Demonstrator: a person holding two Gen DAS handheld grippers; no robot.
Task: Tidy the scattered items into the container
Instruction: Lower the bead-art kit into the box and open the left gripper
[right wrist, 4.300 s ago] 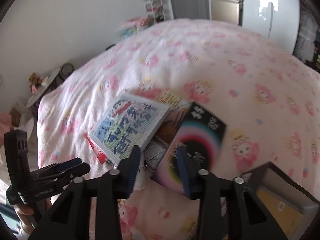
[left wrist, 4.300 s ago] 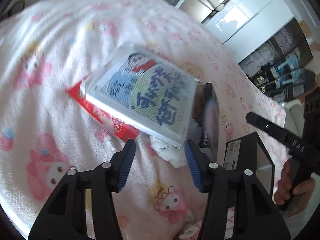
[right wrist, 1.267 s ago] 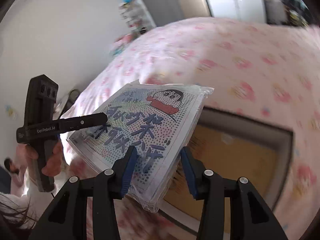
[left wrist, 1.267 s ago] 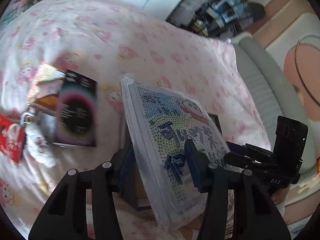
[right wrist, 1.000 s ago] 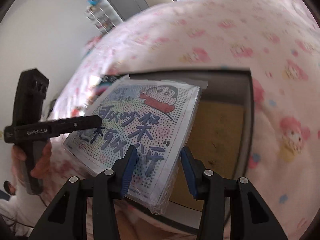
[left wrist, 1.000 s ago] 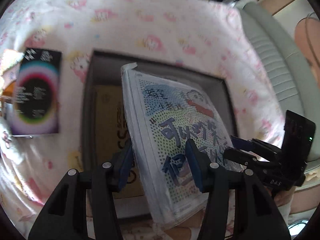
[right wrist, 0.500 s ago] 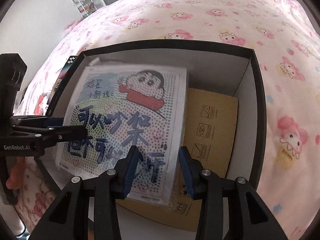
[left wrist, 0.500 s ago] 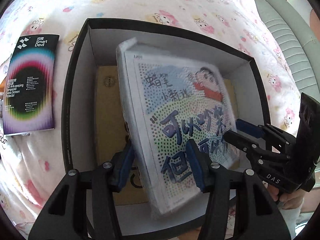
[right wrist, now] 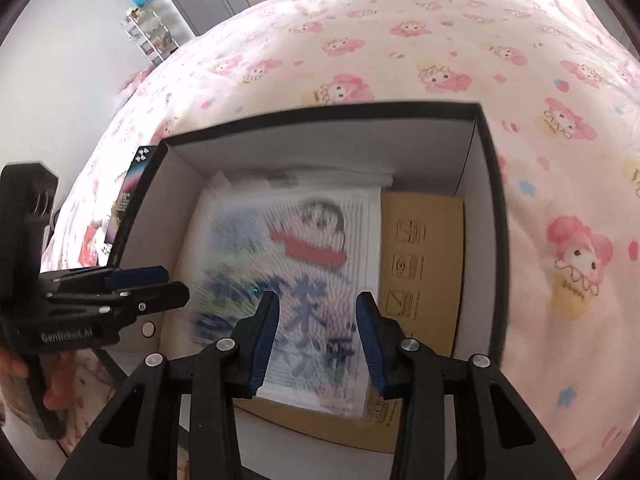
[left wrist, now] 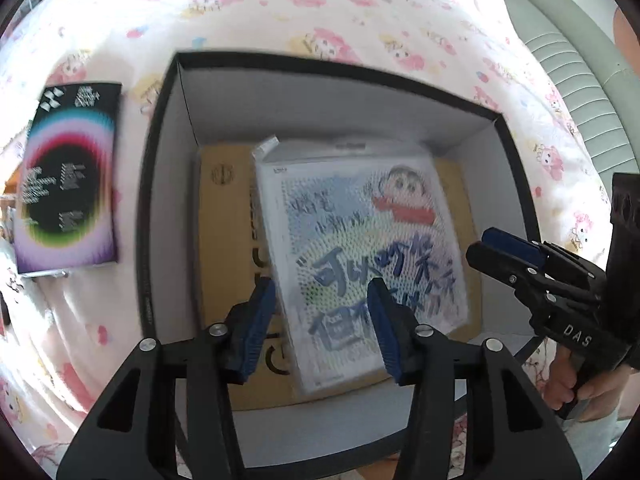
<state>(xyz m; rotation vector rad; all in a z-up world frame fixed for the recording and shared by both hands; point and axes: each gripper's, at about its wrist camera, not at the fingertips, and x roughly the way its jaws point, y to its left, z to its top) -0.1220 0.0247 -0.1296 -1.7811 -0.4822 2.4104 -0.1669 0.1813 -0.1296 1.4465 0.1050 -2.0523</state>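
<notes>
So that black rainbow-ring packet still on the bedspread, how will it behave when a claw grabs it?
The black packet looks thin and flat, so it is probably light and may flex if pinched by one edge. Its glossy face could be slippery. Lying flush on the soft bedspread, its edge may be awkward to get under.

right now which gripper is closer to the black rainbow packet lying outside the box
Left. The left gripper hovers open over the box beside the packet; the right gripper sits at the box's far side.
</notes>
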